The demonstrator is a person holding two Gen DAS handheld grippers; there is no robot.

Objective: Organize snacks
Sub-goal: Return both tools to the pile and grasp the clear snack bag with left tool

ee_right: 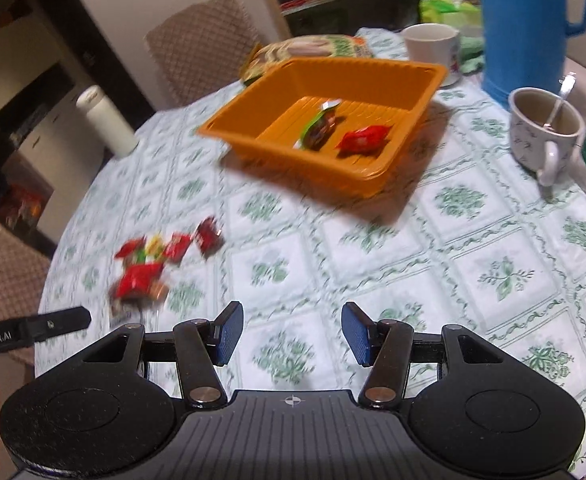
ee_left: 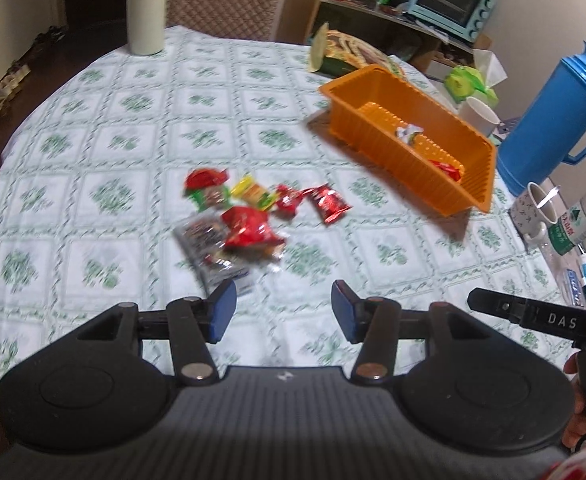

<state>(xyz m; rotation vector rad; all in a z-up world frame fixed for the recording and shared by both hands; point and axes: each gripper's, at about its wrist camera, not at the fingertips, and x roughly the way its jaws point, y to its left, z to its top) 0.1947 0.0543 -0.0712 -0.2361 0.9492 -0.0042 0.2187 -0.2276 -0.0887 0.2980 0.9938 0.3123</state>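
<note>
Green-checked cloth covered the round table (ee_left: 105, 128), with a white flask (ee_left: 147, 8) at the far left and a blue jug (ee_left: 549, 120) at the right. Loose snacks (ee_left: 249, 216) lay in a heap just ahead of my left gripper (ee_left: 283, 312), whose jaws stood part open with nothing between them. To do this step well, I judged I should come down on one packet at the heap's edge, not the overlapped middle, and close on its body rather than a crinkled end. My right gripper (ee_right: 293, 336) hung part open and empty over bare cloth. Further right, the orange tray (ee_right: 249, 108) held two packets, one dark (ee_right: 321, 128), one red (ee_right: 363, 140).
</note>
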